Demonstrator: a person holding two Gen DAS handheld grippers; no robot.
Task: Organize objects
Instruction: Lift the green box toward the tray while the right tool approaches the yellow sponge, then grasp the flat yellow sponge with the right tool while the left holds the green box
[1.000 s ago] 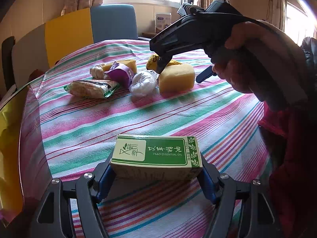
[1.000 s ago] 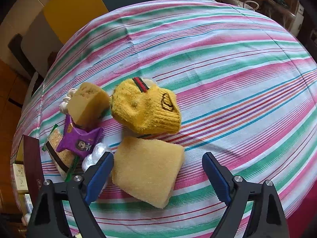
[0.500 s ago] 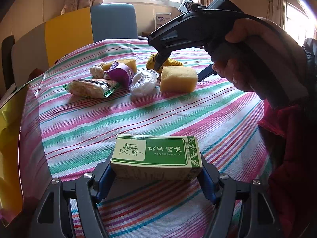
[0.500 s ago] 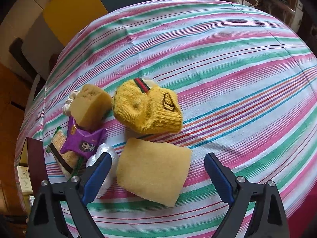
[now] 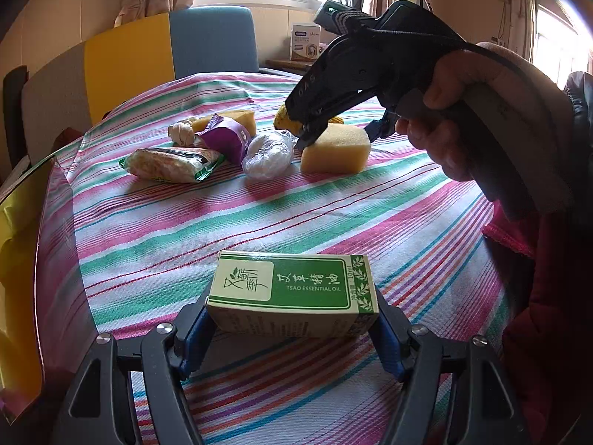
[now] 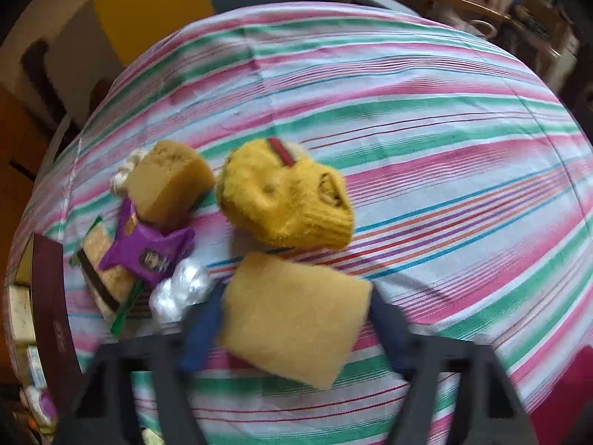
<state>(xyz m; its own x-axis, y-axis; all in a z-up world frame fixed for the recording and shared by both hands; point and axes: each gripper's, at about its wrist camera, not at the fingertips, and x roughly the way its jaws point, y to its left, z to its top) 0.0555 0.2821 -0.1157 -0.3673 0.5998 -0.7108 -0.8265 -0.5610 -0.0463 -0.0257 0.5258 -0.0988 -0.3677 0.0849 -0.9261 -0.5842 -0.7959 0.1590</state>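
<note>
My left gripper [image 5: 291, 328] is shut on a green and cream essential oil box [image 5: 292, 294], held just above the striped tablecloth [image 5: 166, 230]. My right gripper [image 6: 292, 319] has its blue pads closed against both sides of a yellow sponge [image 6: 296, 315]; it also shows in the left wrist view [image 5: 335, 148], with the right gripper [image 5: 333, 141] over it. Beside the sponge lie a yellow knitted hat [image 6: 285, 196], a second sponge [image 6: 166, 181], a purple snack packet [image 6: 148, 252], a cracker pack [image 5: 170, 165] and a clear plastic ball [image 5: 268, 155].
A dark red box [image 6: 52, 315] stands at the table's left edge. Yellow, grey and blue chair backs [image 5: 129, 63] stand behind the table. A small white carton [image 5: 305, 42] sits on a shelf by the window.
My right gripper has moved down over the yellow sponge and its jaws have closed in on it. My left gripper and the box have stayed still.
</note>
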